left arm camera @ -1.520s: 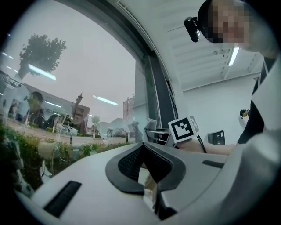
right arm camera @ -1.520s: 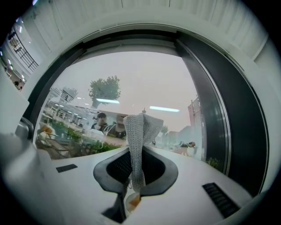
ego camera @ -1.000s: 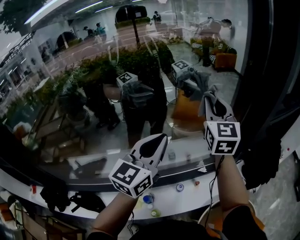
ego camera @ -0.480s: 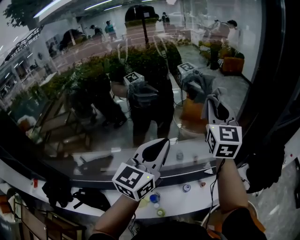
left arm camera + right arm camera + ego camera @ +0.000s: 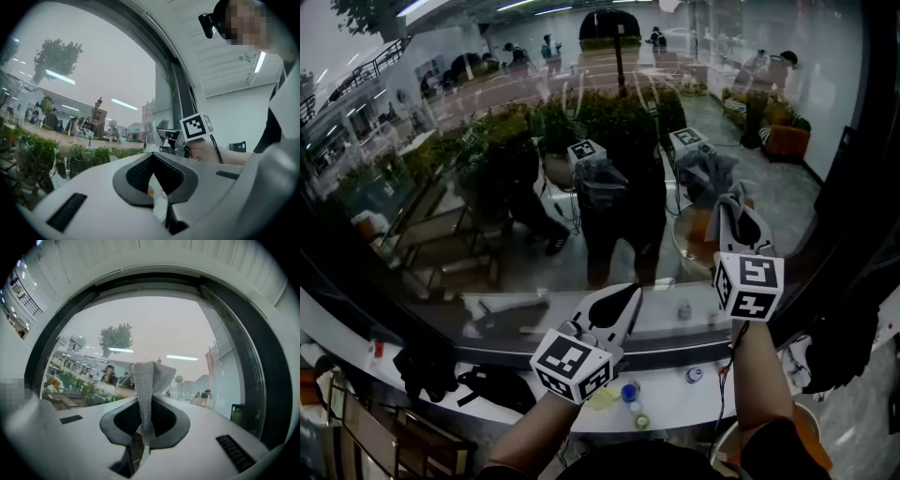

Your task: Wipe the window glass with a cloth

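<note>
The right gripper (image 5: 143,437) has its jaws clamped on a cloth (image 5: 149,380). The pinched part is a narrow strip running up between the dark pads, and the free end fans out above them, at the centre of the right gripper view. The cloth is a grey, open-weave fabric with a fine mesh texture. It is limp and folded over at the top.

The left gripper (image 5: 157,194) has its jaws together on nothing I can make out (only a pale sliver shows through the slit). Its pads are dark and ribbed, set in a smooth white shell.

In the head view the right gripper (image 5: 739,234) sits at centre right and the cloth (image 5: 727,208) rises off its tip towards the window glass (image 5: 487,141). Compared with a second ago, gripper and cloth lie a little lower and further right in the frame, and their reflection (image 5: 705,173) has shifted with them. The left gripper (image 5: 614,305), at lower centre, has barely moved. I judge that a wiping stroke is under way on the right part of the pane, with the rest still to cover. Whether the cloth is actually touching the glass I cannot tell for sure.

The glass is smooth and very reflective, and it is bounded at the right by a dark window frame (image 5: 862,206).
</note>
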Action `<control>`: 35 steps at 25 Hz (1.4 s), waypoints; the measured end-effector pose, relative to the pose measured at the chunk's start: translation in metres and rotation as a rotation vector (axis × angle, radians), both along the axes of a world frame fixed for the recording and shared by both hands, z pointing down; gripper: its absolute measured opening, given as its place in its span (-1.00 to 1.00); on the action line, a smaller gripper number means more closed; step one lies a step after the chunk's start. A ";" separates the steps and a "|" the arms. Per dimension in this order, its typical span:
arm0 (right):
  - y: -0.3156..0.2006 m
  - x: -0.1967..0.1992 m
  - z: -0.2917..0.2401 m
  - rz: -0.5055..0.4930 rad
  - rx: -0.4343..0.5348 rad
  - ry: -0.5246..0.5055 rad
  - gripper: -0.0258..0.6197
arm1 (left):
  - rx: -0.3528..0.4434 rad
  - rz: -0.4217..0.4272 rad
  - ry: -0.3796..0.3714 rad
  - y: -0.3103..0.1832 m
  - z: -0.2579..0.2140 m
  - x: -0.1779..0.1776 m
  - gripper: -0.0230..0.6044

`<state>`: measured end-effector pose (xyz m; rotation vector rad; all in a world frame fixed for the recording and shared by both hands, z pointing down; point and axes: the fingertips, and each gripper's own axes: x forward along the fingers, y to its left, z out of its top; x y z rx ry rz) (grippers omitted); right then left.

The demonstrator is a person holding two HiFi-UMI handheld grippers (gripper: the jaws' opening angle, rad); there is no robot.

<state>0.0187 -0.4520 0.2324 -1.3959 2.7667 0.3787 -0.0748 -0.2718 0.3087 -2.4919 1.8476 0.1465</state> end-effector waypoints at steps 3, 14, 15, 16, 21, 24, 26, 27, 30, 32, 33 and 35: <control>0.022 -0.030 0.003 -0.019 -0.001 0.000 -0.76 | -0.008 -0.011 -0.008 0.023 0.008 -0.022 -0.91; 0.099 -0.162 0.015 -0.102 0.009 0.030 -0.76 | 0.023 -0.081 0.001 0.092 0.026 -0.124 -0.91; 0.106 -0.171 0.014 -0.108 0.011 0.035 -0.76 | 0.025 -0.089 0.004 0.097 0.028 -0.130 -0.91; 0.112 -0.181 0.014 -0.116 0.014 0.039 -0.76 | 0.026 -0.094 0.000 0.103 0.030 -0.135 -0.91; 0.146 -0.234 0.015 -0.169 0.017 0.068 -0.76 | 0.025 -0.119 -0.008 0.128 0.038 -0.168 -0.91; 0.165 -0.264 0.019 -0.195 0.015 0.083 -0.76 | 0.033 -0.144 0.000 0.144 0.036 -0.192 -0.91; 0.179 -0.286 0.021 -0.204 0.019 0.091 -0.76 | 0.036 -0.157 0.004 0.157 0.036 -0.212 -0.91; 0.187 -0.300 0.021 -0.207 0.023 0.094 -0.76 | 0.036 -0.161 0.006 0.165 0.037 -0.224 -0.91; 0.218 -0.349 0.021 -0.216 0.030 0.096 -0.76 | 0.031 -0.168 0.005 0.197 0.041 -0.269 -0.91; 0.235 -0.376 0.022 -0.228 0.028 0.091 -0.76 | 0.024 -0.174 0.002 0.213 0.042 -0.293 -0.91; 0.240 -0.385 0.022 -0.236 0.026 0.088 -0.76 | 0.020 -0.180 0.004 0.217 0.042 -0.300 -0.91; 0.245 -0.395 0.024 -0.251 0.021 0.083 -0.76 | 0.015 -0.199 0.013 0.222 0.041 -0.308 -0.91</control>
